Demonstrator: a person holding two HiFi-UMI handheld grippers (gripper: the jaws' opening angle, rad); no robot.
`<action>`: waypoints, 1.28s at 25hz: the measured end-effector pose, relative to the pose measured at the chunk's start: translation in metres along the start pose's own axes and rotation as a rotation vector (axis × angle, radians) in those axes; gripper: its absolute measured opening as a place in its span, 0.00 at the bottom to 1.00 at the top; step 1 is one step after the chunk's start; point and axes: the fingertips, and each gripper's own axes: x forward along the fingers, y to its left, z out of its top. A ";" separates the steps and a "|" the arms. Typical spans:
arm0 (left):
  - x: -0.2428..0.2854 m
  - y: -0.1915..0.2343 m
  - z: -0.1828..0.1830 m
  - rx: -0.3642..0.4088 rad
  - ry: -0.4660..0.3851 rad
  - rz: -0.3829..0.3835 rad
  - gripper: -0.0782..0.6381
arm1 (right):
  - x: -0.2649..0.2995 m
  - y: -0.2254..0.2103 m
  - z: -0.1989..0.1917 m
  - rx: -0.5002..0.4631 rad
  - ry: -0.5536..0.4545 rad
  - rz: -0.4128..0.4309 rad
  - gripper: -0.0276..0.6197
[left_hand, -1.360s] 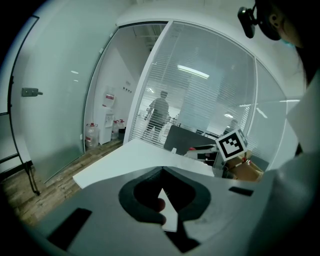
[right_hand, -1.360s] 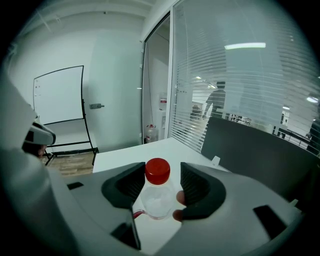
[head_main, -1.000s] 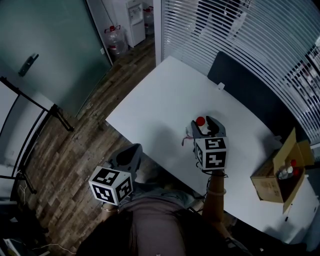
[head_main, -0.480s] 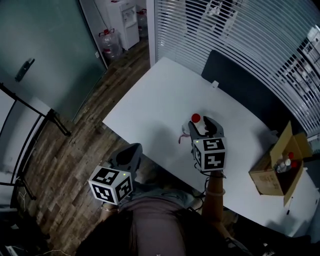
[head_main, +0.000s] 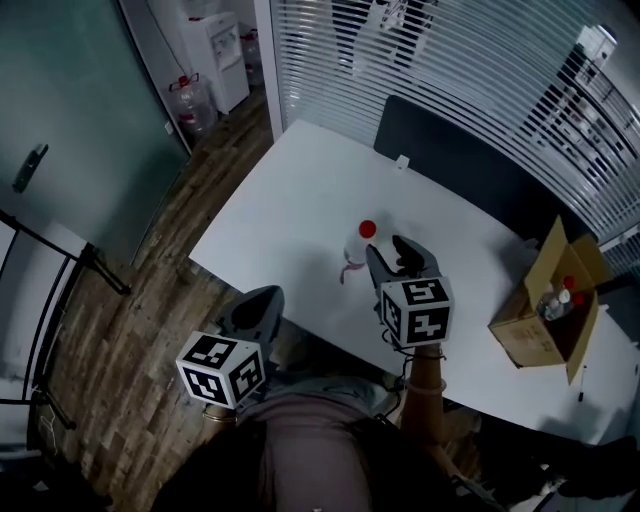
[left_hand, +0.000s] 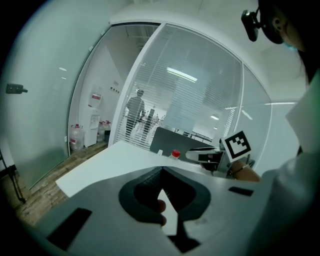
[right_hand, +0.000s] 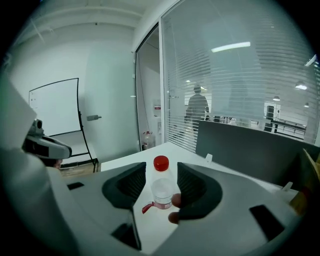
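White table (head_main: 290, 190): bottle (right_hand: 161, 186) upright, just ahead of right gripper (head_main: 388, 250) parted jaws

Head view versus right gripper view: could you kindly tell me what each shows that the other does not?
Head view only: bottles inside the cardboard box, and the right gripper's marker cube. Right gripper view only: a ceiling strip light beyond the blinds. Both: the red-capped bottle upright on the white table, close by that gripper's open jaws.

right claw (right_hand: 159, 194): jaws apart | bottle (right_hand: 162, 185), red cap, upright between them, seemingly untouched | on white table (right_hand: 202, 159)
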 end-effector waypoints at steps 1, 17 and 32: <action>0.002 -0.003 0.000 0.003 0.001 -0.010 0.12 | -0.003 0.000 -0.001 0.004 0.000 -0.001 0.36; 0.016 -0.035 0.002 0.056 0.031 -0.141 0.12 | -0.047 -0.010 -0.013 0.052 -0.024 -0.082 0.22; 0.019 -0.055 -0.003 0.092 0.061 -0.243 0.12 | -0.093 -0.010 -0.027 0.135 -0.072 -0.198 0.12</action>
